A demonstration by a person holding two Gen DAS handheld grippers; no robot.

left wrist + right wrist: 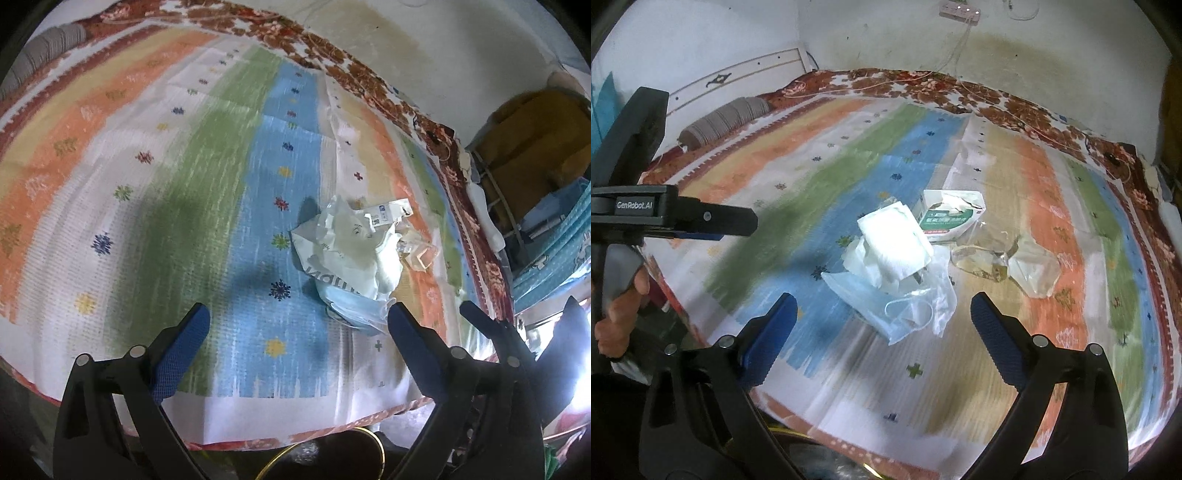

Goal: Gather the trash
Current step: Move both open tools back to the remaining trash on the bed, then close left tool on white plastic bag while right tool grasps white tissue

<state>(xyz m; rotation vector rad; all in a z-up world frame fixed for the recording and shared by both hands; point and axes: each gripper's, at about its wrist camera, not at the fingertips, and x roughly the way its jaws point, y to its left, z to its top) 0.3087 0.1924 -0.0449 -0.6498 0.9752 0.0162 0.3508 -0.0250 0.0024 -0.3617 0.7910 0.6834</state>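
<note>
A pile of trash lies on a striped bedspread (pixel 1052 229). It holds a white crumpled wrapper (pixel 894 243), a blue face mask (pixel 882 306), a torn green and white carton (pixel 951 218) and clear plastic wrap (pixel 1008 266). The same pile (pixel 354 254) shows in the left wrist view, ahead and right of centre. My left gripper (pixel 299 325) is open and empty, its right finger close to the mask (pixel 354 314). My right gripper (pixel 882 314) is open and empty, just in front of the mask. The left gripper's body (pixel 665 218) shows at the left of the right wrist view.
A grey bolster pillow (pixel 727 118) lies at the bed's far left by the headboard. A white wall (pixel 923 40) with a power strip (pixel 958 7) backs the bed. A yellow ring rim (pixel 332 450) shows below the bed's near edge. Shelves and boxes (pixel 535 155) stand at the right.
</note>
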